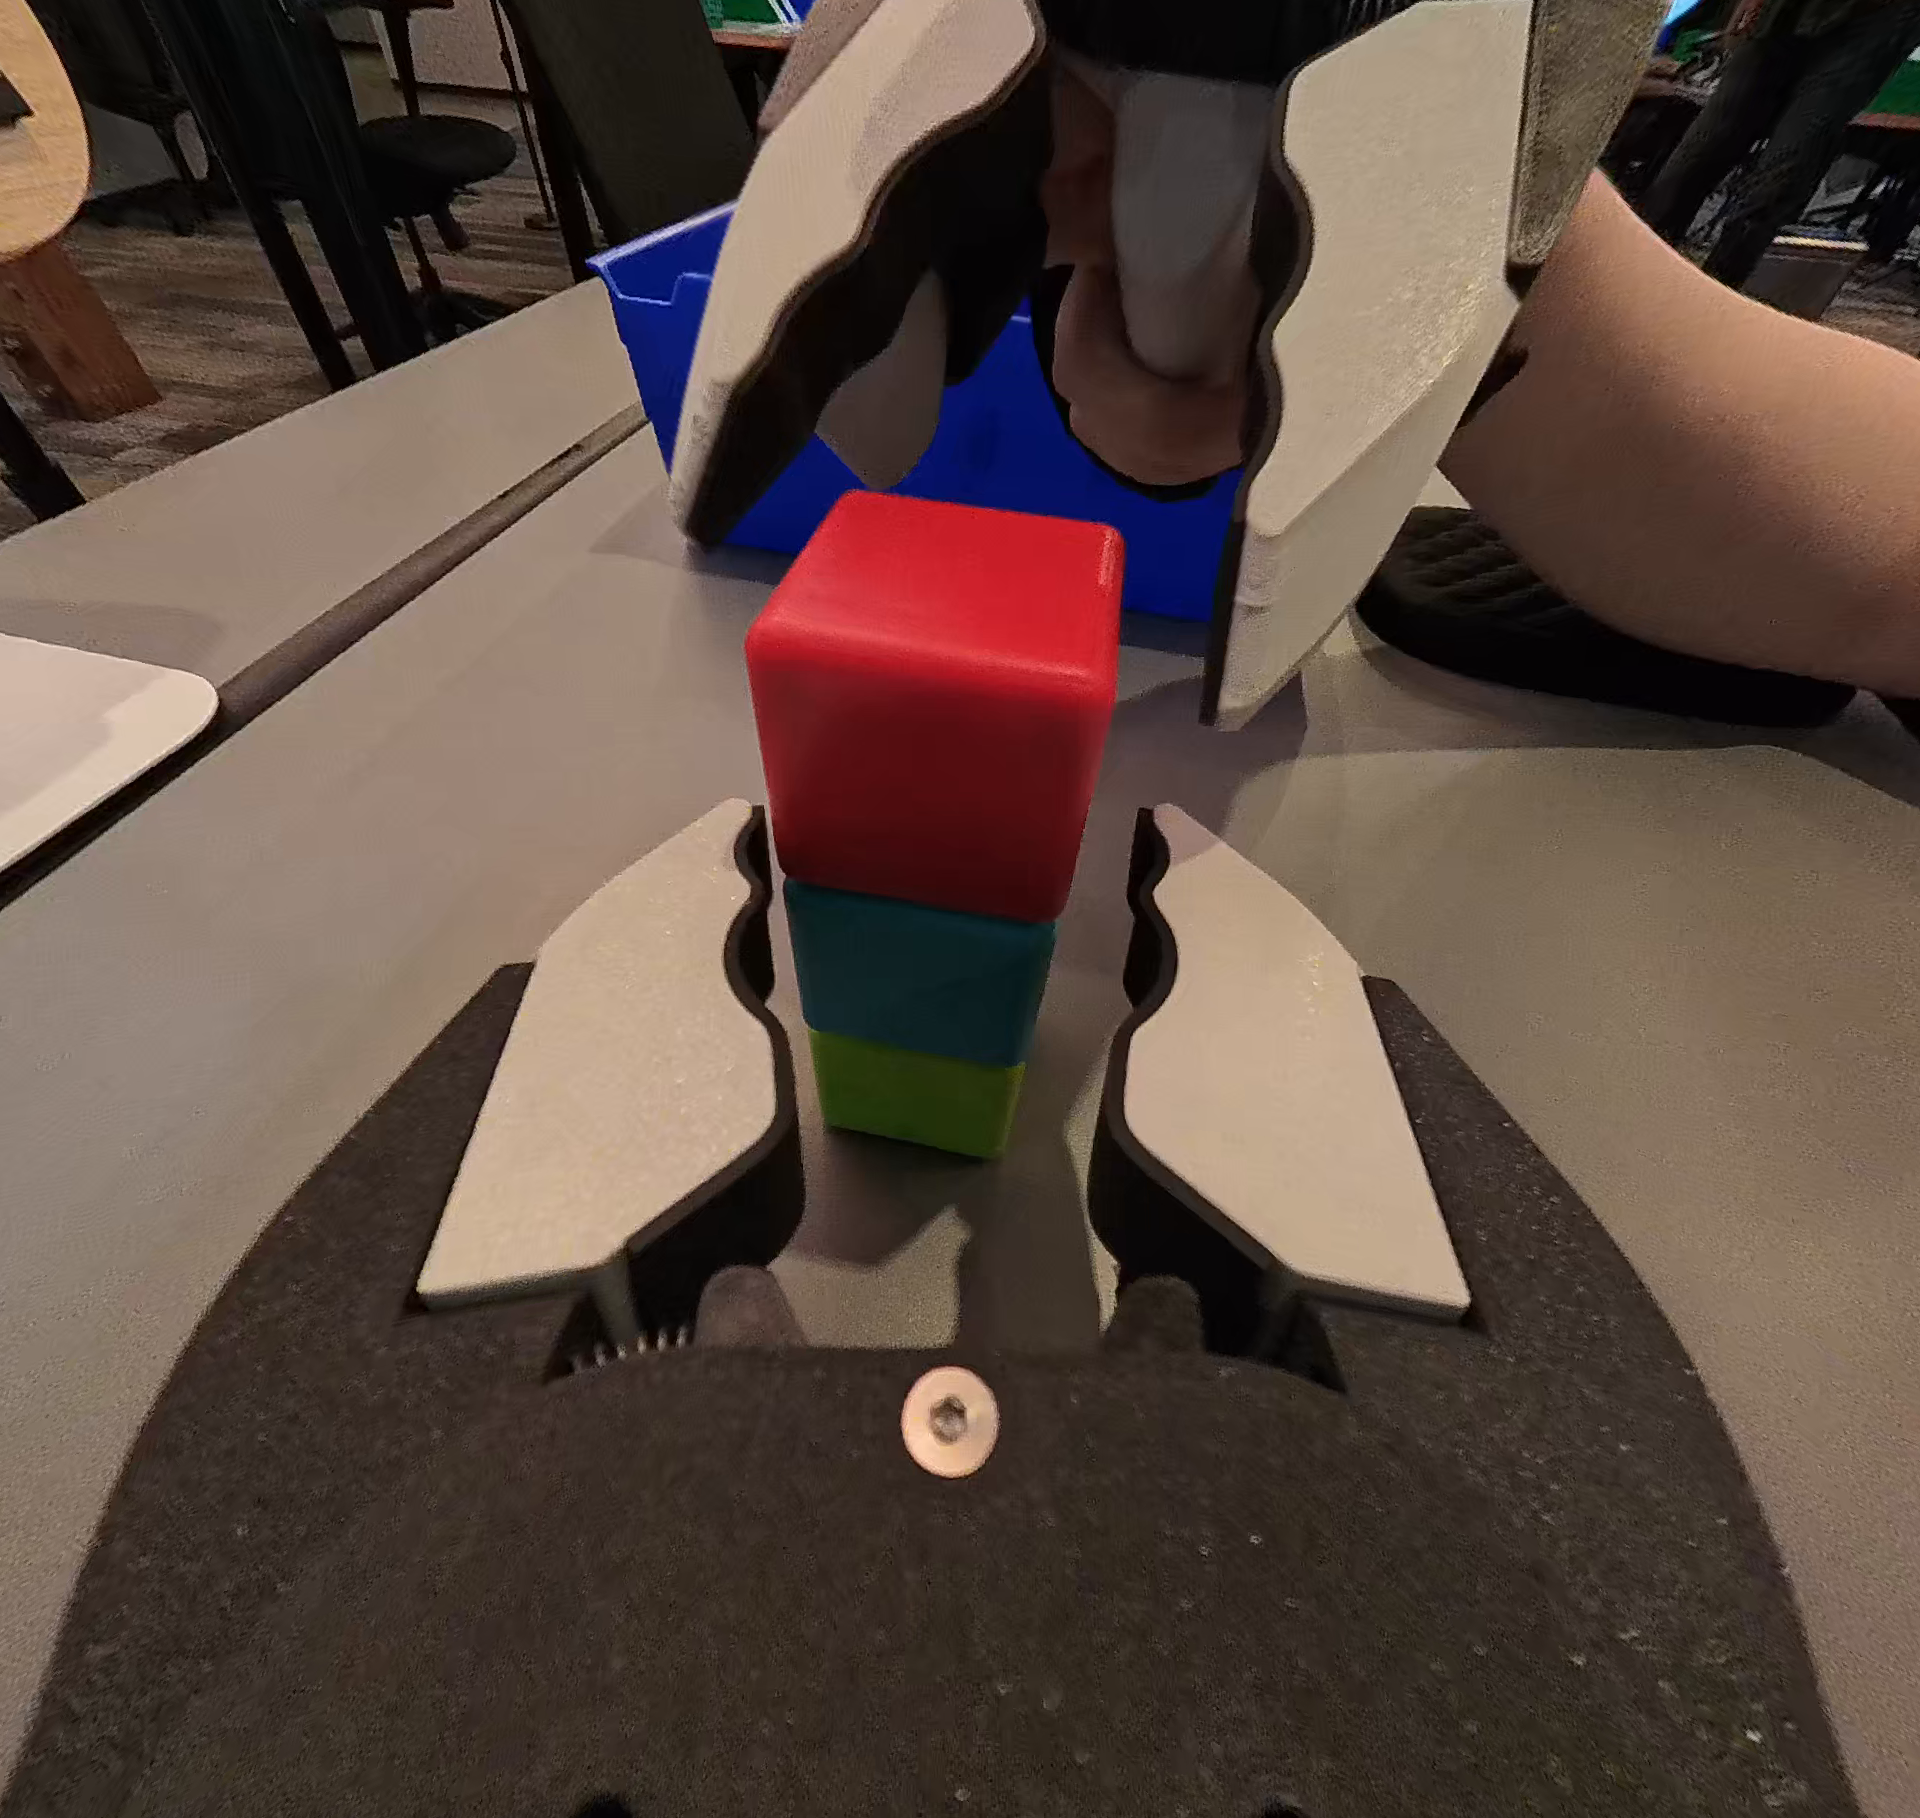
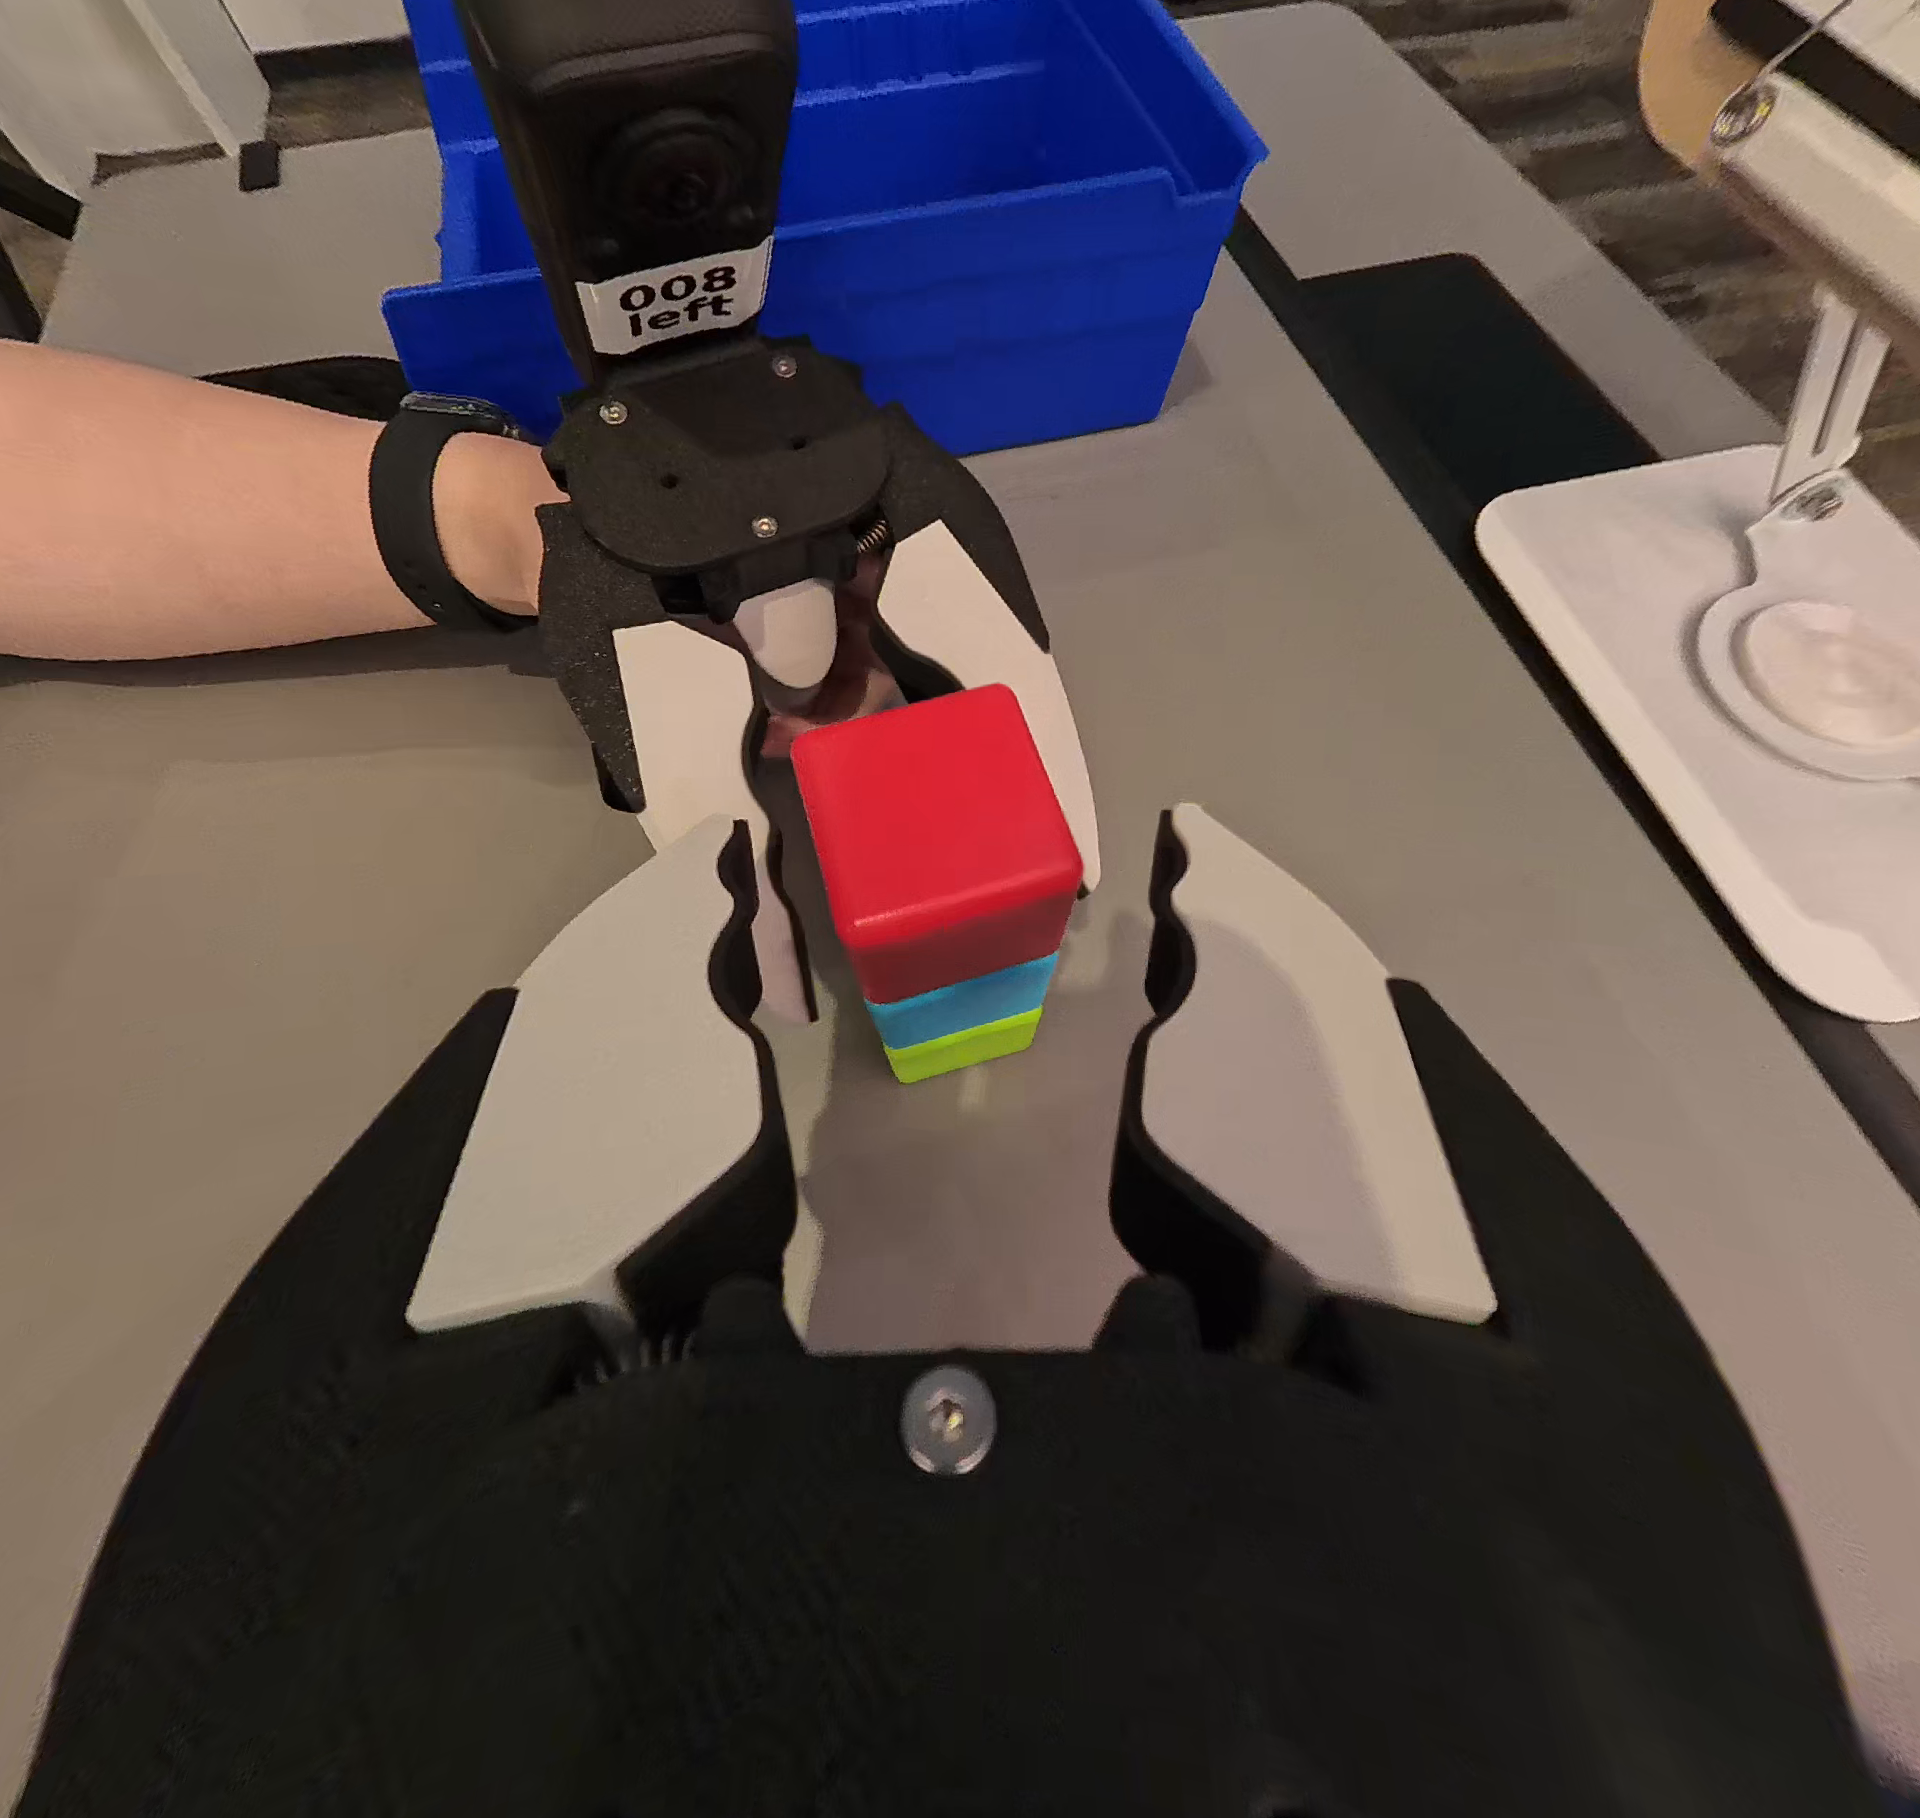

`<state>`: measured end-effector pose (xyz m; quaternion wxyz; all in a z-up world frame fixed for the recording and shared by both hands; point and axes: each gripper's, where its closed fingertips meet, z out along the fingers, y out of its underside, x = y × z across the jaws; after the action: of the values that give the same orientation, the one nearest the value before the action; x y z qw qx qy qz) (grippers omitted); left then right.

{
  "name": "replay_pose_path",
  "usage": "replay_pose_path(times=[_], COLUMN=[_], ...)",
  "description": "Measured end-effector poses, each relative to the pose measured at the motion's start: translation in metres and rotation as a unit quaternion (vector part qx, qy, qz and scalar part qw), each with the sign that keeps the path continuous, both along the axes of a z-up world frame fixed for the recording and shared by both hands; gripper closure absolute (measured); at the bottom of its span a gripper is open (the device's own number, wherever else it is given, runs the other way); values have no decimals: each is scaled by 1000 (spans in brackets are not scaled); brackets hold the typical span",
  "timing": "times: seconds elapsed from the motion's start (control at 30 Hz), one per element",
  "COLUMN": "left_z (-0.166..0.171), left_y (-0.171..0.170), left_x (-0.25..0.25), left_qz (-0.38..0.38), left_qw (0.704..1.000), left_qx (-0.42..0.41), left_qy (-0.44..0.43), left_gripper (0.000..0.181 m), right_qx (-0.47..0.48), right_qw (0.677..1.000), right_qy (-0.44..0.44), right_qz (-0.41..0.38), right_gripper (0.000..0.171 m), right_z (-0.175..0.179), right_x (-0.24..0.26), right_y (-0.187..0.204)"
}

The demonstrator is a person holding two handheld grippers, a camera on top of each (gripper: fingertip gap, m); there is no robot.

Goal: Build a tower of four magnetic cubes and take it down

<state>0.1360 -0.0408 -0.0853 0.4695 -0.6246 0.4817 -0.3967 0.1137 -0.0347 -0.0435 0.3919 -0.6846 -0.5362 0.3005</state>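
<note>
The grey table (image 2: 1351, 833) fills most of both views. A blue bin (image 2: 987, 158) is seen at the top centre of the right wrist view, set on the table behind the stack; in the left wrist view it is largely covered by the other gripper. A white stand base (image 2: 1662, 677) is found at the right edge of the right wrist view, well apart from the cubes.

The left gripper (image 1: 951, 833) is held wide, its fingers apart on either side of the stack without touching it. The right gripper (image 2: 951, 833) is likewise held wide and nothing is gripped; in the left wrist view it is seen hanging above and behind the top cube, a forearm (image 1: 1662, 480) reaching in from the right edge.

At the centre of both frames a stack of three cubes is standing on the table: the red cube (image 1: 930, 698) is on top, the teal cube (image 1: 920, 973) is in the middle, and the green cube (image 1: 914, 1093) is at the bottom, resting on the table.

A black wrist band (image 2: 410, 511) is worn on the arm at the left edge of the right wrist view.
</note>
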Motion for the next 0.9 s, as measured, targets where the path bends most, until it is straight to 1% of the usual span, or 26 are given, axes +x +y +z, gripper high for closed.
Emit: replay_pose_path(times=[0.17,0.2,0.3,0.43,0.5,0.53,0.67,0.7,0.9], left_z=[-13,-14,-13,-15,-20,-21,-21,-21,-21], left_y=[0,0,1,1,1,2,0,0,-6], left_x=[0,0,0,0,1,2,4,3,4], left_qz=[0,0,2,-1,0,1,-10,-13,-36], left_qw=[999,999,999,998,997,997,997,997,996], left_qx=[1,1,-4,-5,-2,0,-2,-3,-5], left_qy=[48,51,48,57,72,77,77,76,76], left_gripper=[121,122,131,131,127,129,130,130,131], right_qx=[-26,-25,-25,-37,-38,-39,-48,-51,-33], right_qw=[1000,1000,1000,999,999,999,999,999,998], right_qy=[2,-3,-9,-9,-7,-5,1,2,-9], right_qz=[-1,-2,-3,-5,-3,-2,14,21,44], right_gripper=[99,99,100,101,102,103,110,117,119], right_z=[-5,-7,-11,-16,-17,-17,-16,-16,-17], right_x=[-4,-4,-3,-3,-2,-2,-2,-3,-2], right_y=[-2,-1,0,2,2,2,-2,-4,-10])
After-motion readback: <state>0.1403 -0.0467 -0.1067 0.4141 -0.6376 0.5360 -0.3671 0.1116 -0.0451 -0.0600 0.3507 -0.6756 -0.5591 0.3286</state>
